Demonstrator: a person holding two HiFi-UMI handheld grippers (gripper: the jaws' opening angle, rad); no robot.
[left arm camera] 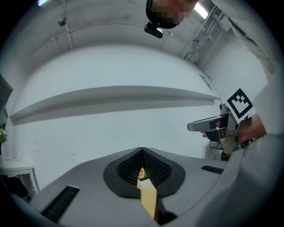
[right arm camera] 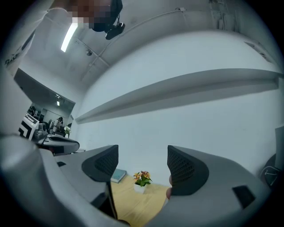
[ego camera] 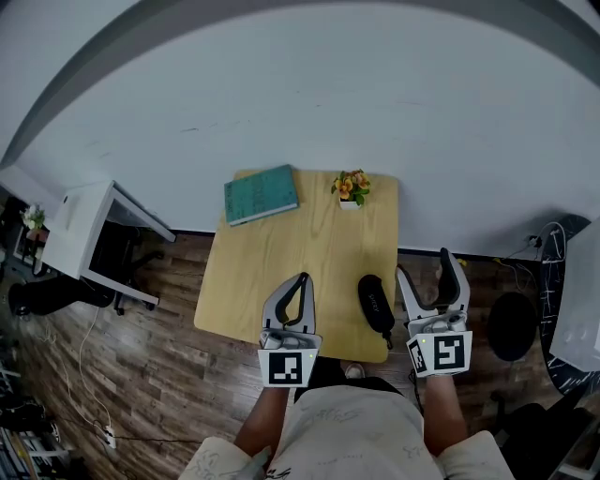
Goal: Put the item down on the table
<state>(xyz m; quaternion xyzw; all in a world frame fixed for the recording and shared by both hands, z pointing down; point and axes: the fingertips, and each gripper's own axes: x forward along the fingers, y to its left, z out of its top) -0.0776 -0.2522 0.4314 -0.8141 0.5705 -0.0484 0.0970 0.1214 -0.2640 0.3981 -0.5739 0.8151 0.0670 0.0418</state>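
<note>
We hold the left gripper (ego camera: 302, 281) over the near edge of the tabletop (ego camera: 272, 267) with its jaws pressed together on nothing. The right gripper (ego camera: 424, 266) is at the near right corner, its jaws wide apart and empty. The black oblong item (ego camera: 376, 303) lies on the tabletop between both grippers, well apart from the teal book (ego camera: 261, 194) and potted flower (ego camera: 351, 188).

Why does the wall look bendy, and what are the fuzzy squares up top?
Head view: the wide lens bends the wall into an arc. Left gripper view: the ledge bows, corners darken, a mosaic patch hides a face. Right gripper view: same bend and patch; the flower pot looks sharp.
</note>
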